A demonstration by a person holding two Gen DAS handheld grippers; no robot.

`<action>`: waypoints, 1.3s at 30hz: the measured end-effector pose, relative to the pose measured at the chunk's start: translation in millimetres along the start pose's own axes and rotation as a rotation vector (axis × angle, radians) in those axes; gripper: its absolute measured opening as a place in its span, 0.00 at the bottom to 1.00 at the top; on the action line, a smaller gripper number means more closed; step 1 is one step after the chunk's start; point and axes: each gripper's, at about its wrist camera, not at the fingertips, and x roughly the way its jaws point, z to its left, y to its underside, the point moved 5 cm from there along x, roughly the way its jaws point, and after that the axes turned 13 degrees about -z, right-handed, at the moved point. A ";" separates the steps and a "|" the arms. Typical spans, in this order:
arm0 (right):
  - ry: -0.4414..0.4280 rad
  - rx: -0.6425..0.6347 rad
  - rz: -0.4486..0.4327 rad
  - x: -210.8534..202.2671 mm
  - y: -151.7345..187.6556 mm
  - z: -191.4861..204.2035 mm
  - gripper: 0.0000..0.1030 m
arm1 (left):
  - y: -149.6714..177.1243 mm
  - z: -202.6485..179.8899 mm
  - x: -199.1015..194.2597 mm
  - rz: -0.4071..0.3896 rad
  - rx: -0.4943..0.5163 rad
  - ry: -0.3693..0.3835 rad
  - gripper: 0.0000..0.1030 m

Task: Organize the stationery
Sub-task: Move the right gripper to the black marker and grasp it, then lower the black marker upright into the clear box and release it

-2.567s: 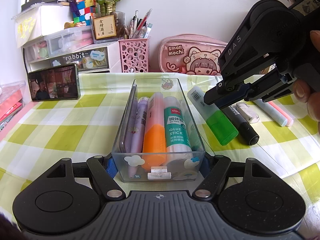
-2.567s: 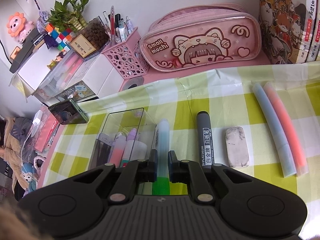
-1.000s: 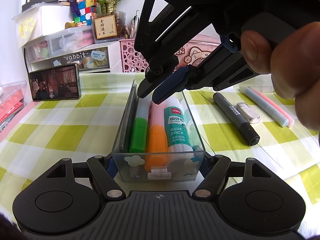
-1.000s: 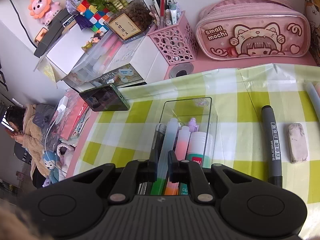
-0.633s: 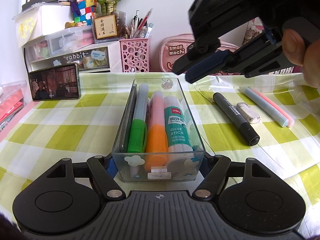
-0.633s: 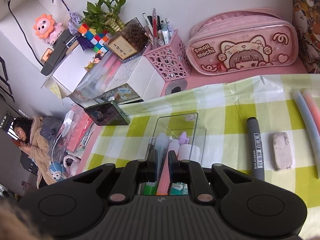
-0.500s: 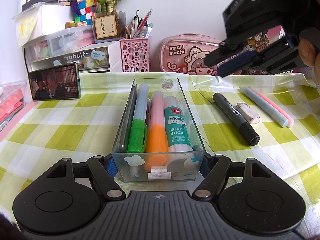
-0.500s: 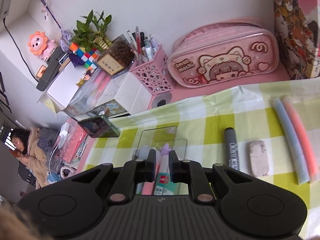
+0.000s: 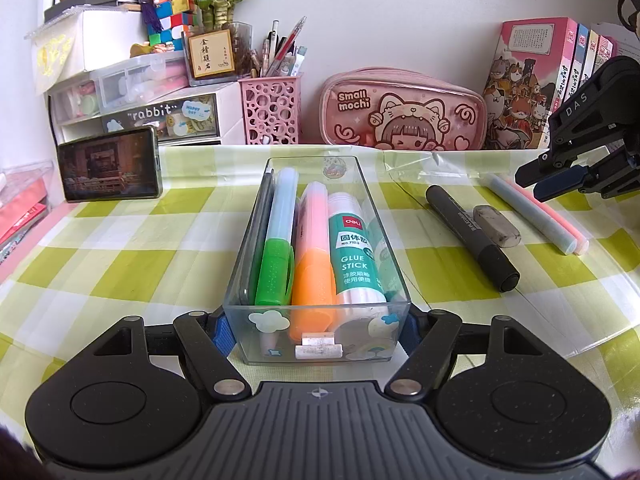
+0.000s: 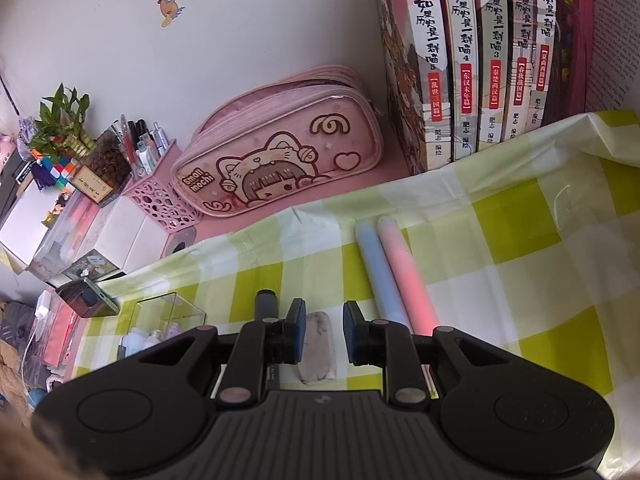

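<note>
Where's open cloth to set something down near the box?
Left of the box, the cloth is bare up to the phone. Right is crowded: marker, eraser, two pastel sticks.

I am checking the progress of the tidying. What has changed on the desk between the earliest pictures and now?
The green-capped highlighter went from the cloth into the clear box and was let go. The right gripper then swung right; its jaws have just been opening, empty, above the eraser. The left gripper stays clamped on the box. The black marker, eraser and two pastel pens lie unmoved.
</note>
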 end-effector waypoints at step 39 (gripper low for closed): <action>-0.216 -0.005 0.083 6.6 25.5 91.1 0.37 | -0.2 0.1 0.1 0.000 -0.001 0.000 0.71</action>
